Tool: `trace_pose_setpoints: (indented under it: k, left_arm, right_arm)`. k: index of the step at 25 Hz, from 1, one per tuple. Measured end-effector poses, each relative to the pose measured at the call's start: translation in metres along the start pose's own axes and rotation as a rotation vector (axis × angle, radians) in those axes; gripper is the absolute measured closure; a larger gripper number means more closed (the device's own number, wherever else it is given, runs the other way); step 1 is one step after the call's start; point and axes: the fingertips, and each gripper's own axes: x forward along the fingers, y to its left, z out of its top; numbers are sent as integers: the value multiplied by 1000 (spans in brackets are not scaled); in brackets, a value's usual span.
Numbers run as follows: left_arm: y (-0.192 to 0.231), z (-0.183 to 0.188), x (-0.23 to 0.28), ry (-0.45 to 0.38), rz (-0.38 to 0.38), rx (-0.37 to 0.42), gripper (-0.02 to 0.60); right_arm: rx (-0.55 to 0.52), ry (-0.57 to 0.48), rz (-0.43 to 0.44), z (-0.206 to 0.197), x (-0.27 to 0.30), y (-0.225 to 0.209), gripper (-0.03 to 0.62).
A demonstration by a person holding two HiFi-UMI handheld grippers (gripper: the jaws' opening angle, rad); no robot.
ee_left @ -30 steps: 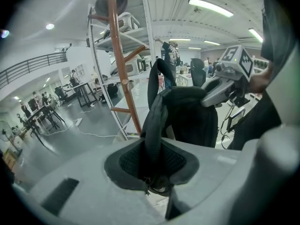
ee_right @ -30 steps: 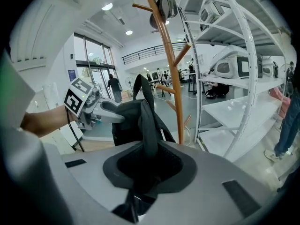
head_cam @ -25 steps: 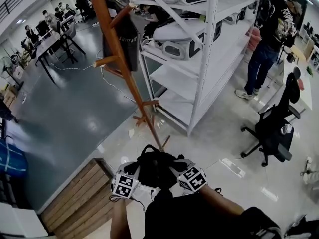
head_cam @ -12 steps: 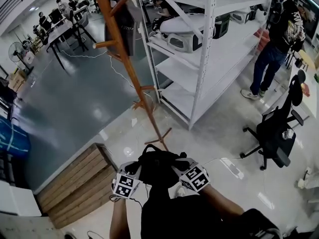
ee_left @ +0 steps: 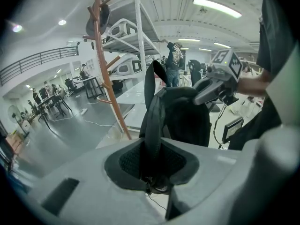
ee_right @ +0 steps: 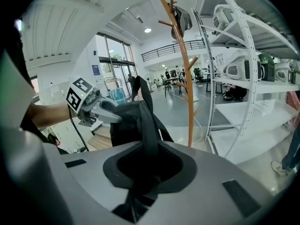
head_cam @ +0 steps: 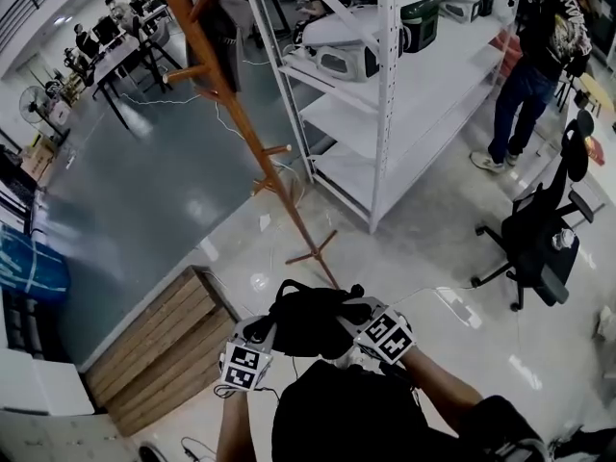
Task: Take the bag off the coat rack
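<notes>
**A:** Where is the bag [head_cam: 310, 320]?

**B:** Off the coat rack [head_cam: 231, 114]. It hangs low in front of the person, above the pale floor [head_cam: 414, 248]. The rack stands well apart, beyond it, beside the white shelving [head_cam: 385, 94].

**A:** What does it look like?

**B:** Black and soft, bunched into a rounded lump like a small backpack. It has broad padded straps, and one strap [ee_left: 150, 86] rises in a loop above the body.

**A:** And the fingers?

**B:** The left gripper [head_cam: 265, 335] has its fingers clamped on a black strap that runs straight down between them. The right gripper [head_cam: 354, 314] is pinched on another strap [ee_right: 149, 125] the same way, from the bag's other side.

**A:** Anything on the rack?

**B:** A dark item [head_cam: 226, 22] hangs near the top, perhaps a garment. It is too small to tell.
</notes>
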Motion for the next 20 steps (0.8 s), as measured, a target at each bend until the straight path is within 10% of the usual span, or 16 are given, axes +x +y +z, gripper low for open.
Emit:
trace_pose_setpoints:
  k: [20]
  left_arm:
    - [-28, -45, -27, -10, -60, -87, 503]
  right_arm:
    - [-79, 89, 132, -24, 12, 29, 531]
